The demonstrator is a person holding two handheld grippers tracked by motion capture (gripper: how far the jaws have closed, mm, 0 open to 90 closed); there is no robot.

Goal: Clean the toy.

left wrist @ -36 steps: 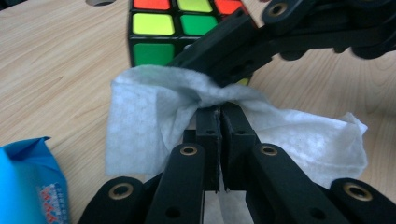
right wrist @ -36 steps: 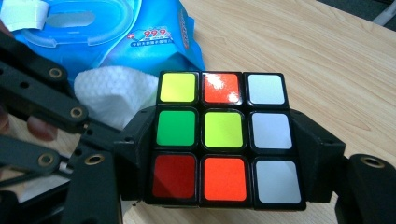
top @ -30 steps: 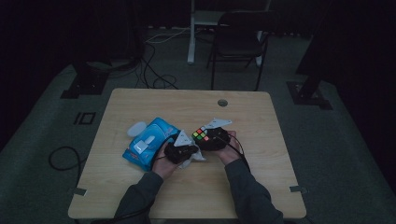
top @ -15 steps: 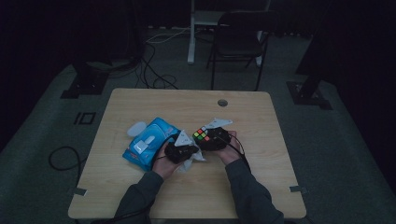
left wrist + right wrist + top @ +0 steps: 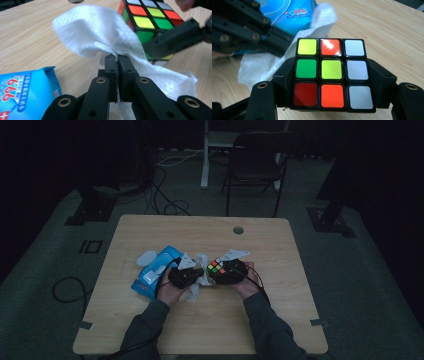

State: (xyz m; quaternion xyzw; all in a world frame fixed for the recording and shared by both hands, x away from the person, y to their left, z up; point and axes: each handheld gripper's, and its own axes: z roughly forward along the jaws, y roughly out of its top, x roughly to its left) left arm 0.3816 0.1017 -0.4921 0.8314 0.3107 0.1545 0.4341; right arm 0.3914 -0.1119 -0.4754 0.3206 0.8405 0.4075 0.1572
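On the desk [image 5: 280,310]: one puzzle cube [image 5: 216,268], one white wipe [image 5: 200,280], one blue wipe pack [image 5: 150,279]. Two grippers, left gripper [image 5: 186,274] and right gripper [image 5: 231,270]. One chair [image 5: 255,165] beyond.

At mid-table [image 5: 150,330], the left gripper [image 5: 192,276] holds a white wipe [image 5: 201,279] against a colourful puzzle cube [image 5: 216,268] held in the right gripper [image 5: 222,272]; a blue wipes pack [image 5: 150,276] lies toward the left edge

A scrambled puzzle cube [image 5: 332,75] is held just above the table, with a crumpled white wipe [image 5: 100,37] bunched up and pressed against its side.
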